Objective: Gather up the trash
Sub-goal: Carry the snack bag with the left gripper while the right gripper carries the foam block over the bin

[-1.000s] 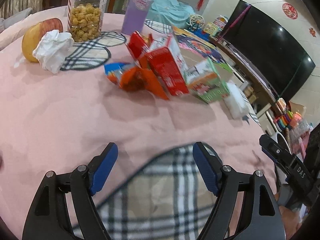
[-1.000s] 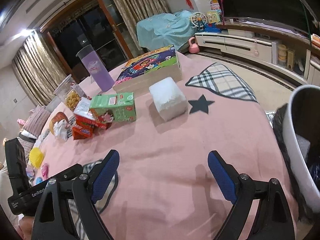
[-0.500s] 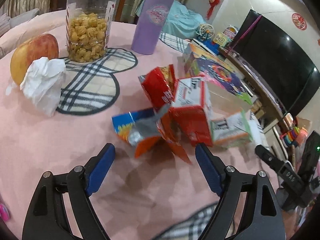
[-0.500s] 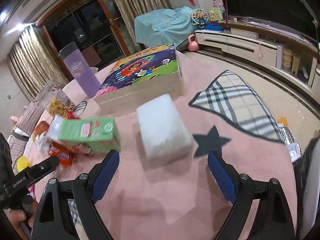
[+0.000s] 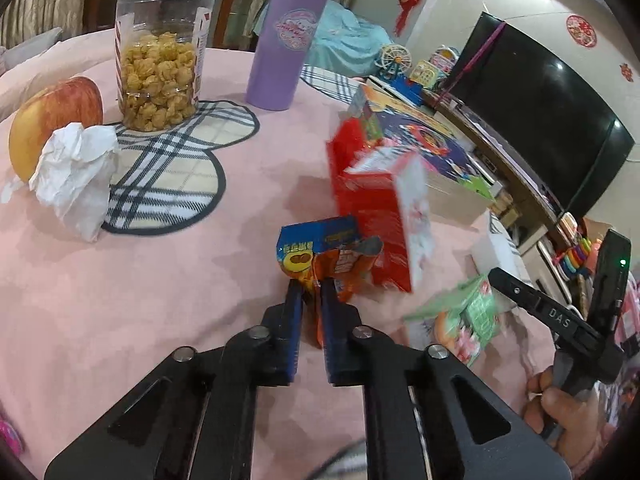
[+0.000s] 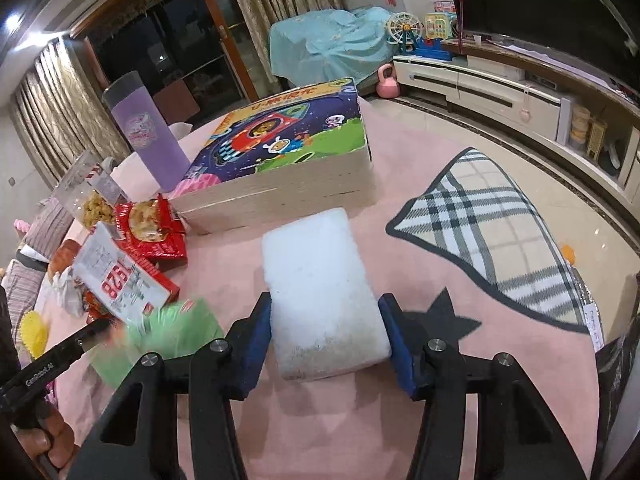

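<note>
In the left wrist view my left gripper (image 5: 310, 288) is shut on the lower edge of an orange and blue snack wrapper (image 5: 320, 256) on the pink tablecloth. Behind it stand a red carton (image 5: 376, 216) and a torn red snack bag (image 5: 348, 148). A green carton (image 5: 468, 320) lies blurred to the right. A crumpled white tissue (image 5: 76, 176) lies at far left. In the right wrist view my right gripper (image 6: 326, 312) is closing on a white block (image 6: 320, 280), with both pads touching its sides.
An apple (image 5: 48, 116), a snack jar (image 5: 160, 60) and a purple tumbler (image 5: 284, 44) stand at the back. A thick picture-book box (image 6: 288, 152) lies just behind the white block. A dark bin edge (image 6: 616, 360) shows at the right, beyond the table (image 6: 400, 420).
My left jaws shut on the snack wrapper. My right jaws narrowed onto the white block. The green carton shifted toward the near side and is blurred.
</note>
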`<state>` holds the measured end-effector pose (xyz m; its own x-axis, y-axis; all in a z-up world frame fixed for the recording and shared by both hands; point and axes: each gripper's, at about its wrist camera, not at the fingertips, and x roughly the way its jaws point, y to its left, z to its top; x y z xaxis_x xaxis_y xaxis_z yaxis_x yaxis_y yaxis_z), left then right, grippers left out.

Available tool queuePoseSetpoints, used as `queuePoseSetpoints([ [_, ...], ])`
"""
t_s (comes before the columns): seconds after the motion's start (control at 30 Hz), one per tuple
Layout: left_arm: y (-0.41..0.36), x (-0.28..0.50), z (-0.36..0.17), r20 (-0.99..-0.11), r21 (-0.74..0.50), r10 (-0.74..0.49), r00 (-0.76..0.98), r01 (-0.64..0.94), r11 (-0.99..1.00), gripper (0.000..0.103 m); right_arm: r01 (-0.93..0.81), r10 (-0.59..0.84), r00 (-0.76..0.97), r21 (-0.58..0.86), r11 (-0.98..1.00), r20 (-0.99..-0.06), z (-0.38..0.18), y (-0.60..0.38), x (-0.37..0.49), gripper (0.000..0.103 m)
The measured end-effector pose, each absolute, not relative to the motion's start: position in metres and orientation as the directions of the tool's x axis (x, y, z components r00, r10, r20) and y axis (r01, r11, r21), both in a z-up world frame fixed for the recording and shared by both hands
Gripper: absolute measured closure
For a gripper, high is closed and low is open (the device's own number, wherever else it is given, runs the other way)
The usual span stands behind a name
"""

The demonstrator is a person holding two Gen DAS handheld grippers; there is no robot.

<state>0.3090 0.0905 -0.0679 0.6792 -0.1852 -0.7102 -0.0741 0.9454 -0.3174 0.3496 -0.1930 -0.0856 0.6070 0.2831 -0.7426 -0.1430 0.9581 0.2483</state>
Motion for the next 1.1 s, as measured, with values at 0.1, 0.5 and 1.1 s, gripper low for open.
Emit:
queuePoseSetpoints([
  [0.1,0.085,0.292,-0.065,-0.703,-0.323,-0.198,0.683,-0.058,0.945,0.096,-0.151,0.303,0.605,0.268,0.951,-0.736,-0.082,-0.196,0.334,0.051],
  [0.5,0.063,0.219,-0.054,-0.677,-0.357,-0.268,0.686,0.014,0.934,0.098,-0.142,0.344,0.625,0.331,0.933,-0.701,-0.064,-0.217,0.266,0.051],
  [1.1,-0.016,0.189,-0.043,-0.665,-0.367,-0.406,0.627,0.199,0.909,0.098,-0.063,0.310,0.677,0.366,0.928,-0.668,-0.046,-0.264,0.192,0.051],
])
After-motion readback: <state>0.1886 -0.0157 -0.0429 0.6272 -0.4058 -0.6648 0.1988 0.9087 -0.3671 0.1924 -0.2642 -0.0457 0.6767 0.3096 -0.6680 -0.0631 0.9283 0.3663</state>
